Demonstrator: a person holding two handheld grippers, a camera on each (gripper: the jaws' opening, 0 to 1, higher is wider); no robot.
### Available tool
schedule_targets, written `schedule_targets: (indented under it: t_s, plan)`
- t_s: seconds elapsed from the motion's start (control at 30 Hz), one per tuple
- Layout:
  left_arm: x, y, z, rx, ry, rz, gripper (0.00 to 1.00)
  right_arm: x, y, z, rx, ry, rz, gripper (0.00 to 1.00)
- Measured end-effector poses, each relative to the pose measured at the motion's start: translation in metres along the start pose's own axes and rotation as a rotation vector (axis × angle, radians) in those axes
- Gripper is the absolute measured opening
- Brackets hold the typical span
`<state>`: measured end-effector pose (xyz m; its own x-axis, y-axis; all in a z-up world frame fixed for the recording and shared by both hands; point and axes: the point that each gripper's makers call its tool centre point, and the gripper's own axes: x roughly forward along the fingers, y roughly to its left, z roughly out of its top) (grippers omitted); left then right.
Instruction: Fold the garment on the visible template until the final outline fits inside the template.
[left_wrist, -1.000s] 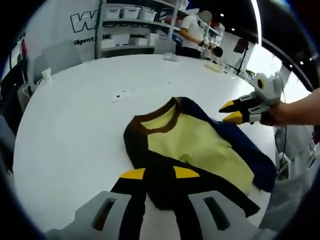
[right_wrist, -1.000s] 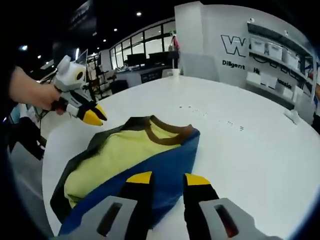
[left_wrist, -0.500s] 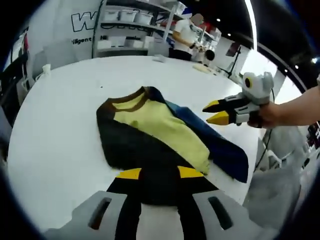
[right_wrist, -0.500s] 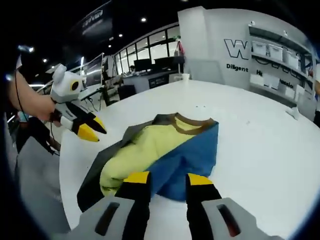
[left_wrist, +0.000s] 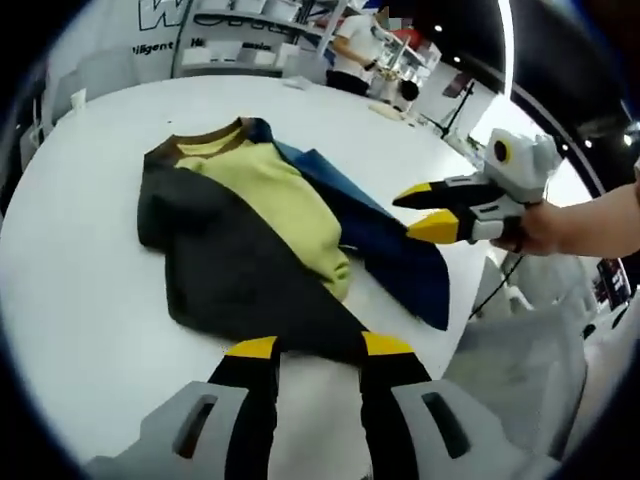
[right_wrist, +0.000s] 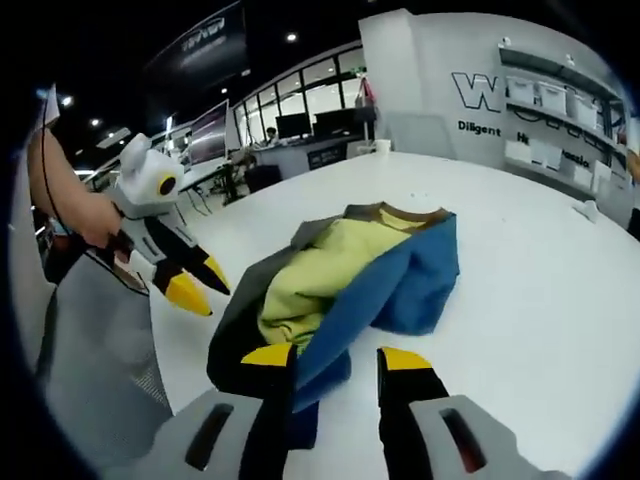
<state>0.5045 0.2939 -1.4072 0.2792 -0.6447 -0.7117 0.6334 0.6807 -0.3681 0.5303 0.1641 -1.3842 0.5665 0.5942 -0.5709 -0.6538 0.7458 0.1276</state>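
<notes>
In the left gripper view we look along our left gripper (left_wrist: 315, 348), whose two black jaws with yellow tips stand a narrow way apart with nothing between them. Just beyond the tips, and touching them as far as we can tell, lies the folded garment of dark grey, yellow and blue cloth with a brown collar (left_wrist: 262, 228). It rests on the round white table (left_wrist: 80, 250), with its collar at the far end and its dark grey panel nearest us. The yellow panel runs down the middle, and the blue panel spreads toward the table edge on the right. Our right gripper (left_wrist: 425, 210) comes in from the right, held in a hand (left_wrist: 540, 228), and hovers just above the blue panel with its yellow-tipped jaws a little apart and empty. White shelves with bins (left_wrist: 235, 45) stand against the far wall.

In the right gripper view the right gripper (right_wrist: 335, 358) shows its jaws a narrow gap apart, holding nothing, their tips over the near edge of the blue cloth. The garment (right_wrist: 345, 275) lies bunched on the table (right_wrist: 540, 290), blue side toward us, yellow in the middle, grey beyond. The left gripper (right_wrist: 200, 285) enters from the left, near the grey edge, jaws slightly parted.
</notes>
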Motion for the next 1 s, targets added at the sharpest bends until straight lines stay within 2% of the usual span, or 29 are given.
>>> schedule_targets:
  t_s: [0.17,0.33,0.67,0.77,1.0]
  plan:
    - [0.011,-0.004,-0.019,-0.061,0.039,-0.011,0.29,-0.006,0.011,-0.015,0.01,0.022,0.011,0.28]
    - [0.022,-0.008,-0.025,-0.098,0.048,-0.021,0.29,-0.007,0.019,-0.023,0.01,0.041,0.017,0.29]
    - [0.028,-0.017,-0.008,-0.128,0.009,-0.034,0.27,-0.004,0.024,-0.032,0.003,0.068,0.023,0.29]
    - [0.027,-0.024,-0.002,-0.165,-0.006,-0.058,0.28,-0.003,0.026,-0.033,0.011,0.072,0.024,0.28]
    - [0.017,-0.042,0.009,-0.19,-0.043,-0.085,0.32,0.001,0.025,-0.039,0.019,0.091,0.026,0.27]
